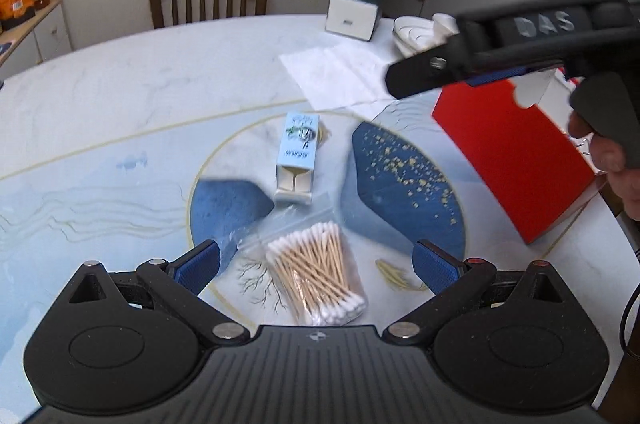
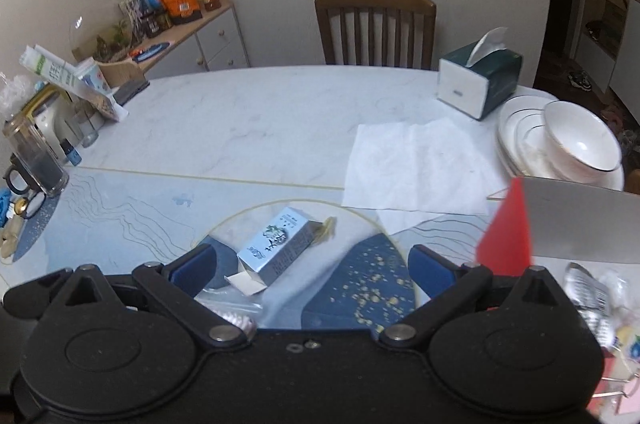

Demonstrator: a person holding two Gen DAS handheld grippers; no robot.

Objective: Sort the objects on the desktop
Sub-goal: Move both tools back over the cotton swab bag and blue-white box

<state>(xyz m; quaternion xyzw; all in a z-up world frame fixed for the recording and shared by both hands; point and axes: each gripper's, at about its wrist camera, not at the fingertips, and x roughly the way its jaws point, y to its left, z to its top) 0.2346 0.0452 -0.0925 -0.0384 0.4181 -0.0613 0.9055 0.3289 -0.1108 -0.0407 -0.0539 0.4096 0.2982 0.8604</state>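
Observation:
A clear bag of cotton swabs (image 1: 316, 276) lies on the table between the fingers of my open left gripper (image 1: 318, 264). Just beyond it rests a small pale-blue carton (image 1: 298, 156), its open flap end towards me. In the right wrist view the same carton (image 2: 276, 248) lies slightly ahead of my open right gripper (image 2: 312, 270), which holds nothing. Only an edge of the swab bag (image 2: 236, 316) shows under that gripper's left finger. An open red box (image 1: 512, 152) stands at the right; the red box (image 2: 508, 236) holds some small packets.
A white paper tissue (image 2: 416, 168) lies spread behind the carton. A tissue box (image 2: 480, 80), stacked plates and a bowl (image 2: 576, 140) stand at the back right. A glass mug (image 2: 36, 160) and clutter crowd the left edge. A wooden chair (image 2: 376, 28) stands behind the table.

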